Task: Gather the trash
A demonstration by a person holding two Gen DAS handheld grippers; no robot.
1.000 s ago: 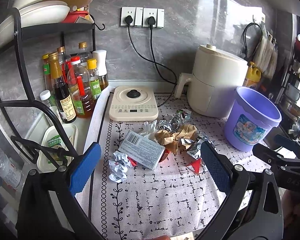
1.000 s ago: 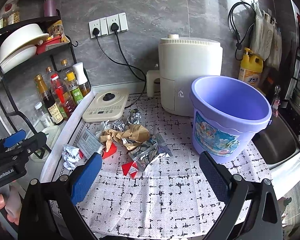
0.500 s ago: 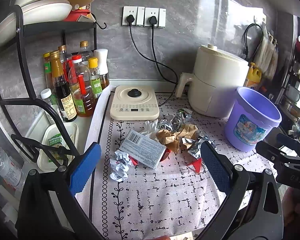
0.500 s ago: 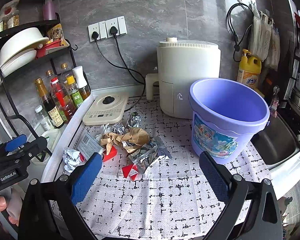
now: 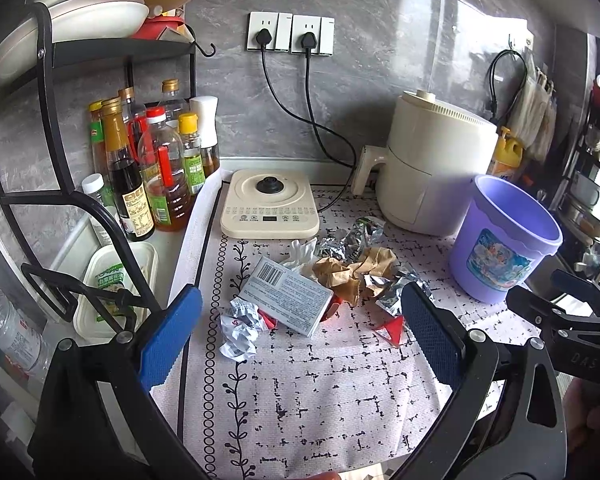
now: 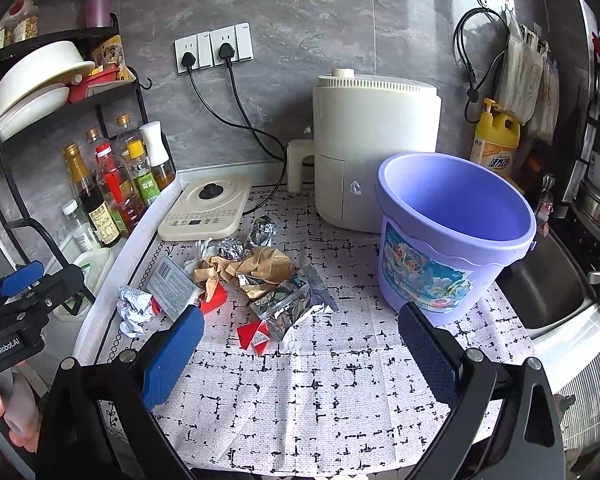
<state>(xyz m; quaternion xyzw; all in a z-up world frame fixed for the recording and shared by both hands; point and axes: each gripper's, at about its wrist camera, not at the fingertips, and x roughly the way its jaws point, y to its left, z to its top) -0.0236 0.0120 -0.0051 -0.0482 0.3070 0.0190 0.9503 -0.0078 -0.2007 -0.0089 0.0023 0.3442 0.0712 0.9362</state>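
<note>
A heap of trash lies on the patterned mat: a grey flat box (image 5: 285,295) (image 6: 172,285), crumpled white paper (image 5: 238,328) (image 6: 133,309), brown paper (image 5: 350,270) (image 6: 260,265), foil wrappers (image 6: 288,307) (image 5: 358,234) and a small red carton (image 5: 390,327) (image 6: 254,335). An empty purple bucket (image 5: 502,240) (image 6: 452,232) stands to the right of the heap. My left gripper (image 5: 298,338) is open, hovering short of the heap with nothing between its blue pads. My right gripper (image 6: 300,350) is open too, above the bare mat in front of the heap and bucket.
A cream induction hob (image 5: 270,210) and a white air fryer (image 6: 374,144) stand behind the trash, both plugged in. Sauce bottles (image 5: 156,172) and a black dish rack (image 5: 56,128) crowd the left. A sink (image 6: 552,284) lies right of the bucket.
Both grippers have shifted slightly toward the counter and stayed open. Nothing on the mat has moved.
</note>
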